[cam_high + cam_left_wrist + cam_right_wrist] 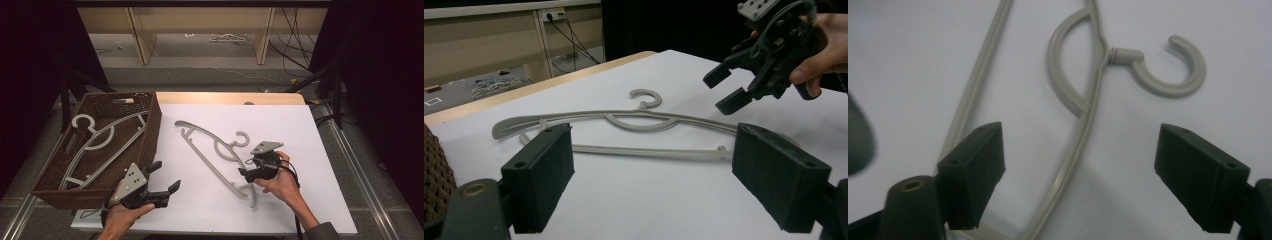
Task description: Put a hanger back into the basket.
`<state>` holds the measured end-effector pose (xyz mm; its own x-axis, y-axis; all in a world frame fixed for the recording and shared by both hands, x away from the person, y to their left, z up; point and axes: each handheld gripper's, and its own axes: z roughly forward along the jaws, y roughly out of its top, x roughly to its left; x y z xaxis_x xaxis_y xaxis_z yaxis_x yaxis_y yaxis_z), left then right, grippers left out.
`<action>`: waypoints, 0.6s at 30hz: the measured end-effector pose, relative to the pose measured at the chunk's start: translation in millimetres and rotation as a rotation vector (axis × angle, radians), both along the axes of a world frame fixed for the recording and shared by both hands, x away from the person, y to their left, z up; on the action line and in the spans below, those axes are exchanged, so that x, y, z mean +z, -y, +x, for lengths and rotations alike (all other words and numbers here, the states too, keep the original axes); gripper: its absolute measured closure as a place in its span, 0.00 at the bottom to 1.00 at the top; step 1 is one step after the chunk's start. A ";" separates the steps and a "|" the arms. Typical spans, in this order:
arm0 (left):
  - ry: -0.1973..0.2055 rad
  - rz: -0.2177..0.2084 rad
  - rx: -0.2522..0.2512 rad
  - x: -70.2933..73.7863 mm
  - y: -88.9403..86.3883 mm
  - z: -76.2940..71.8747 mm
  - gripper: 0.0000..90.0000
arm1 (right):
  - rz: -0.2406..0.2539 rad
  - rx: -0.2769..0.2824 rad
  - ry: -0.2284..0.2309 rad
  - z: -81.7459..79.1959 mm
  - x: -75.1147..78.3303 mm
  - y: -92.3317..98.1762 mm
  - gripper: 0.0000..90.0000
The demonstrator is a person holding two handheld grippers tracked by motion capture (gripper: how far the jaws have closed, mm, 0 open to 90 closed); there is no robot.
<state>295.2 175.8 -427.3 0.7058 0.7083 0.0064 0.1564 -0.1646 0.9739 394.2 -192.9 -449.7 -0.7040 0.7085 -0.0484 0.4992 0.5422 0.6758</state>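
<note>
A grey plastic hanger (pixel 215 166) lies flat on the white board, its hook (pixel 243 136) pointing to the right. My right gripper (pixel 246 169) hovers just above the hanger's right part, below the hook, jaws open and pointing left and down. In the right gripper view the hanger's arm (pixel 1093 100) runs between the open jaws (pixel 1080 137), untouched by the pads. My left gripper (pixel 166 176) is open and empty near the board's front left, beside the basket. It faces the hanger (pixel 644 117) and the right gripper (pixel 724 92).
A brown wicker basket (pixel 152 125) stands at the left edge of the board with a second grey hanger (pixel 100 140) inside. The white board (pixel 280 125) lies on a wooden table; dark curtains, cables and shelf legs are beyond.
</note>
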 end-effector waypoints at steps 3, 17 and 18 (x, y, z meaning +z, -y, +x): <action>-0.003 0.006 0.011 0.8 -2.0 0.3 0.19 | -0.042 0.014 -0.017 8.5 -5.5 -6.6 0.26; -0.015 0.009 0.005 -0.8 0.8 -1.2 0.19 | -0.131 0.060 -0.176 44.9 -15.7 -20.4 0.46; -0.017 0.006 0.005 -0.8 0.9 -1.2 0.19 | -0.135 0.060 -0.186 46.3 -16.0 -20.9 0.48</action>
<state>294.0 175.0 -428.1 0.7021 0.7121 -0.0013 0.1734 -0.1691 0.9702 440.5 -172.0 -465.7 -0.7501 0.6613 -0.0055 0.5726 0.6535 0.4950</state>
